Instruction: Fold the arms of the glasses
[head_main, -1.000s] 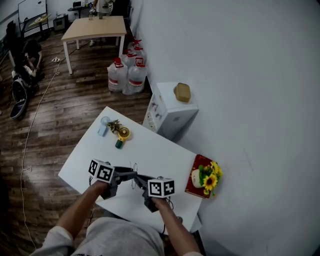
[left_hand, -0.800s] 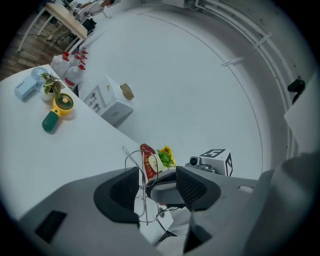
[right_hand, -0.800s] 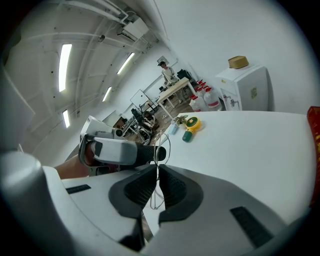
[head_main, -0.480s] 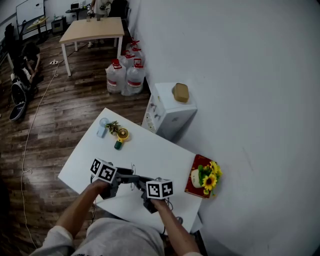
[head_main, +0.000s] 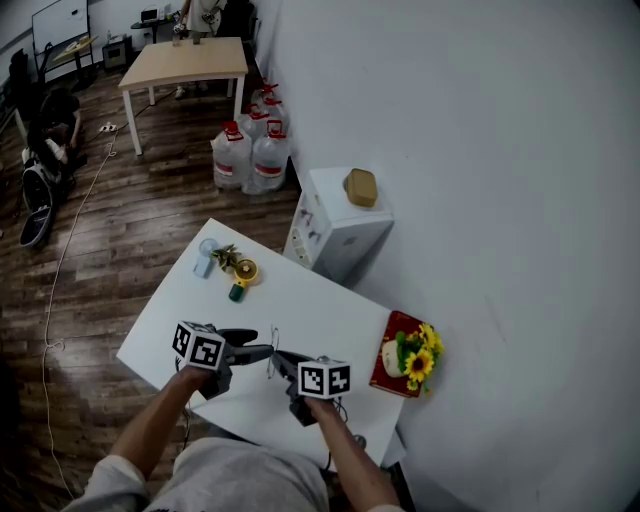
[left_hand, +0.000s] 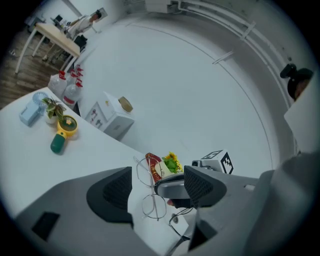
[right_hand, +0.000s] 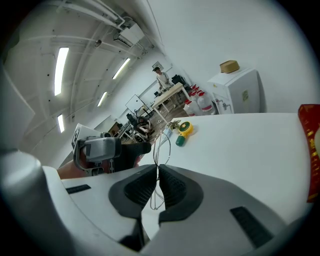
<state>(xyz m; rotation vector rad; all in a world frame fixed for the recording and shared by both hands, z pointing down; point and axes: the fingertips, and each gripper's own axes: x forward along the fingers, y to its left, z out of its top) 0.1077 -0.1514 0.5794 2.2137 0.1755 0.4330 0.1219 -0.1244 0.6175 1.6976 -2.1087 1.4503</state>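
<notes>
Thin wire-framed glasses (head_main: 272, 352) hang upright just above the white table (head_main: 300, 300), near its front edge. My right gripper (head_main: 283, 359) is shut on the frame; in the right gripper view its dark pads (right_hand: 142, 187) pinch the wire, and a lens loop of the glasses (right_hand: 161, 145) rises beyond them. My left gripper (head_main: 255, 344) faces it from the left with its jaws opening. In the left gripper view the glasses (left_hand: 152, 206) stand between the wide-apart pads (left_hand: 117, 192) without touching either. The right gripper (left_hand: 172, 187) shows just behind the frame.
A yellow hand fan with a green handle (head_main: 243, 273), a small plant and a blue object (head_main: 207, 253) sit at the table's far left. A red box with sunflowers (head_main: 408, 355) is at the right edge. A white cabinet (head_main: 340, 225) stands beyond the table, against the wall.
The left gripper's jaws have spread wide and let go of the glasses. The right gripper has kept its hold, and the frame has barely moved.
</notes>
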